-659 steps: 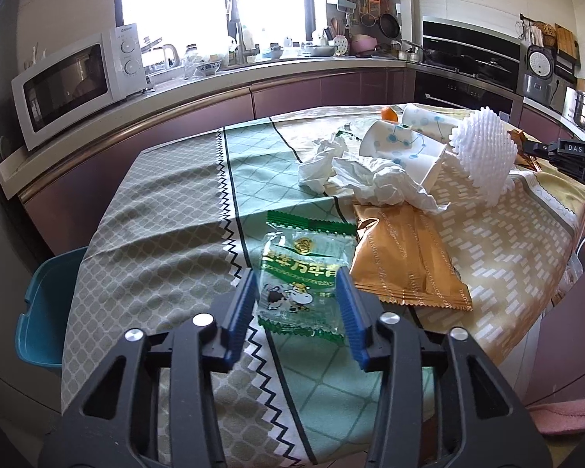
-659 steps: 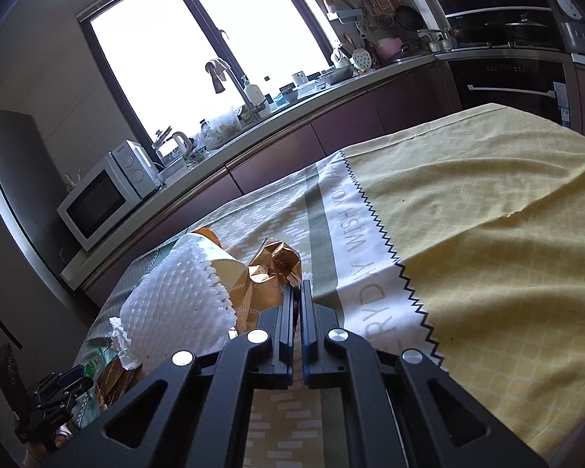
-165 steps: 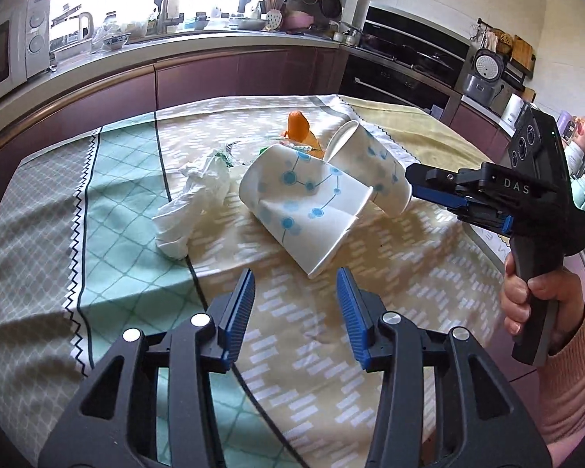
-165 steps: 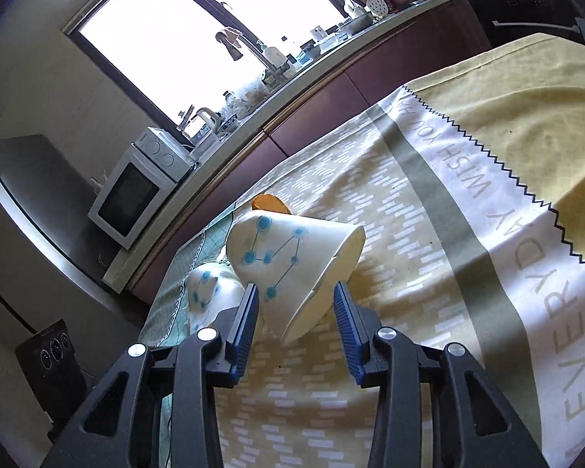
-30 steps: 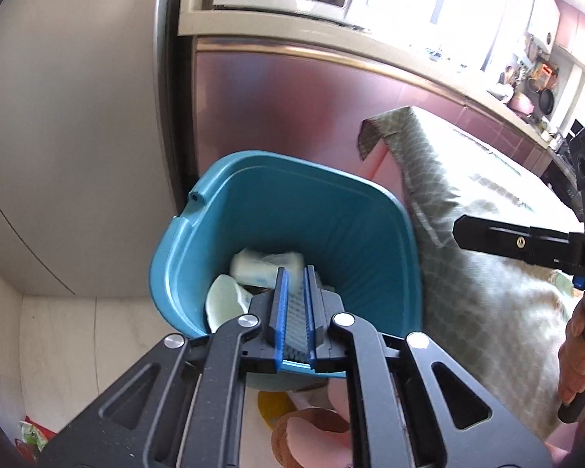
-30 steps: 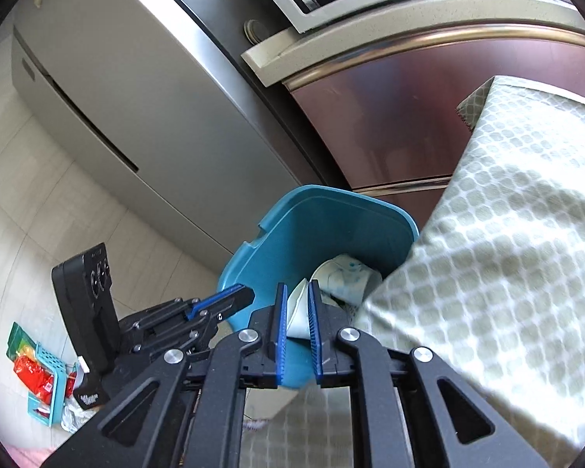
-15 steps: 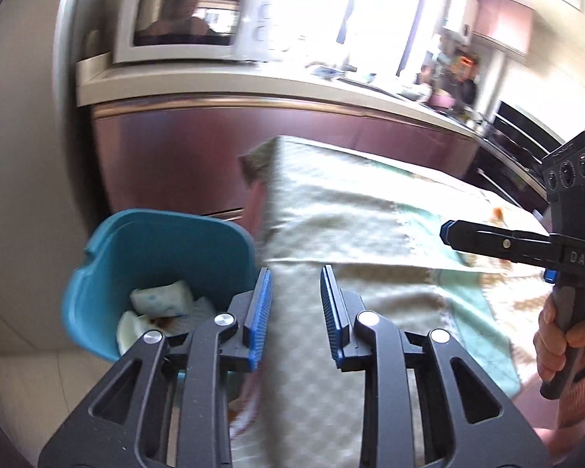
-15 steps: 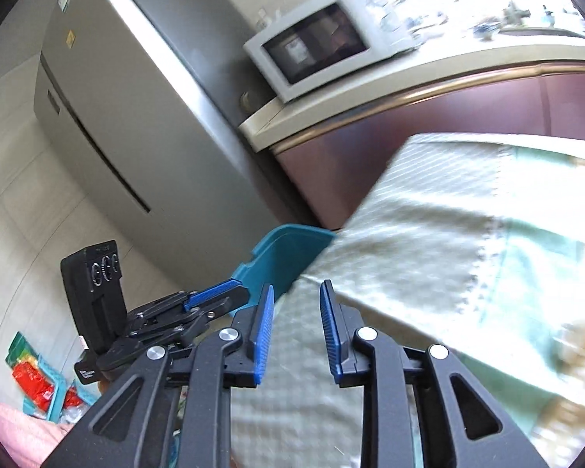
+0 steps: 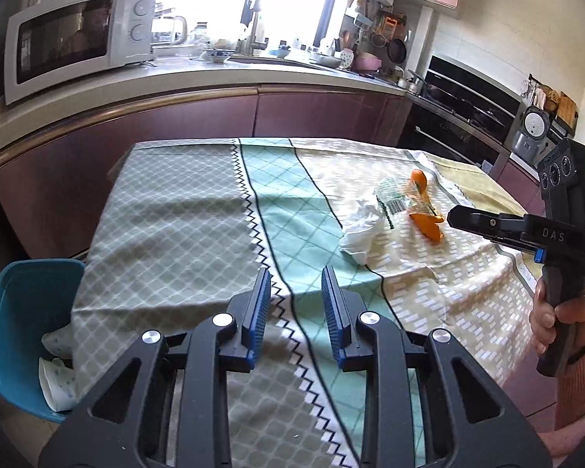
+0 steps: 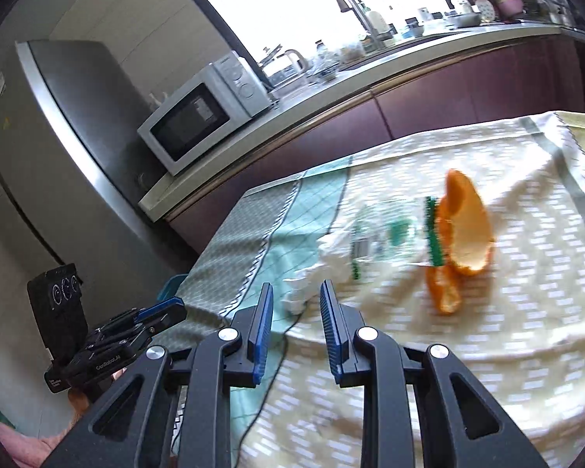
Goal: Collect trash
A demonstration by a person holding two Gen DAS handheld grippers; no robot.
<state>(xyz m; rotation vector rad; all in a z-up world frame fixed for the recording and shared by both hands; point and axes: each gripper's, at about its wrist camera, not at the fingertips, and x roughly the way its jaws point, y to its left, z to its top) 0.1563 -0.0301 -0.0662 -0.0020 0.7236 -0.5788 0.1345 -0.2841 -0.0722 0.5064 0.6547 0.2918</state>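
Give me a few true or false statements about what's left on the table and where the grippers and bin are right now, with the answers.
1. Both grippers are empty. True: the left gripper and right gripper stand open with nothing between them.
2. Two paper cups lie on the table. False: only a crumpled tissue, a clear wrapper and orange peel remain.
3. The blue bin sits on the tablecloth. False: it stands beside the table, lower down.
4. The peel lies beside the wrapper. True.
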